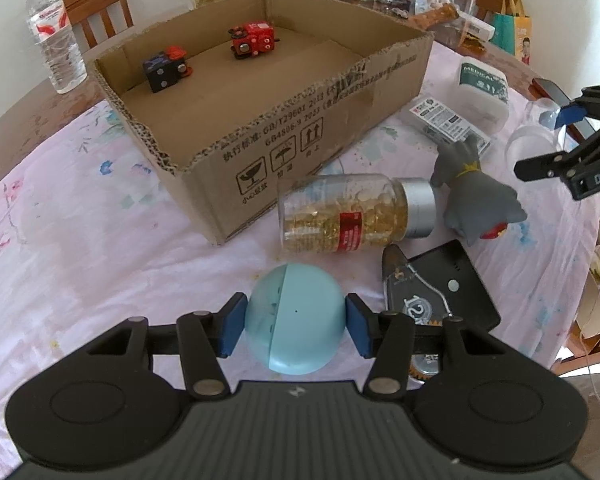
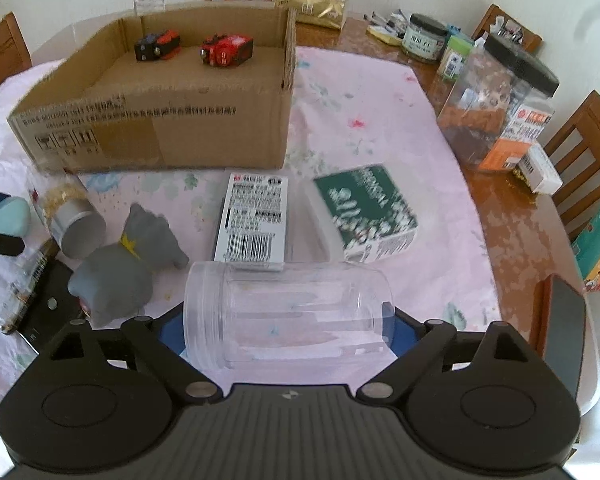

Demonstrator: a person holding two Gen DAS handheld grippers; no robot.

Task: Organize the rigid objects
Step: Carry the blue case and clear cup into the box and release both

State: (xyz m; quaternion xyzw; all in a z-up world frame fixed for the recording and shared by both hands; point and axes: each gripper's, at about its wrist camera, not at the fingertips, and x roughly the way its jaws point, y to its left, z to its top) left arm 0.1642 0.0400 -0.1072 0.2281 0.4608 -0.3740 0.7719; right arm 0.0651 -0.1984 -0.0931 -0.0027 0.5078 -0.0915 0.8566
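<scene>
Your left hand-held gripper [image 1: 296,326] is clamped on the pale blue egg-shaped case [image 1: 296,320], one blue pad on each side of it, so that hand is already loaded. The cardboard box [image 1: 300,132] lies ahead of that gripper and a little to its left, open at the top, with two small toy blocks [image 1: 210,54] sitting at its far end. Between the case and the box lies the capsule bottle [image 1: 356,214] on its side, so I judge your path must rise over it rather than slide forward.

Your right hand-held gripper [image 2: 288,328] stands wide, and the clear plastic jar [image 2: 288,316] lies between its fingers. The jar's long axis runs crosswise, from one finger to the other, threaded mouth toward the left finger. Whether the pads actually press on its ends I cannot tell, as the jar hides them. The box is ahead and to the left of this gripper, well apart, past the barcoded packet [image 2: 254,220] and the grey toy animal [image 2: 128,260].

The left hand is the nearer one to the box; its carry is forward, up over the near wall.
</scene>
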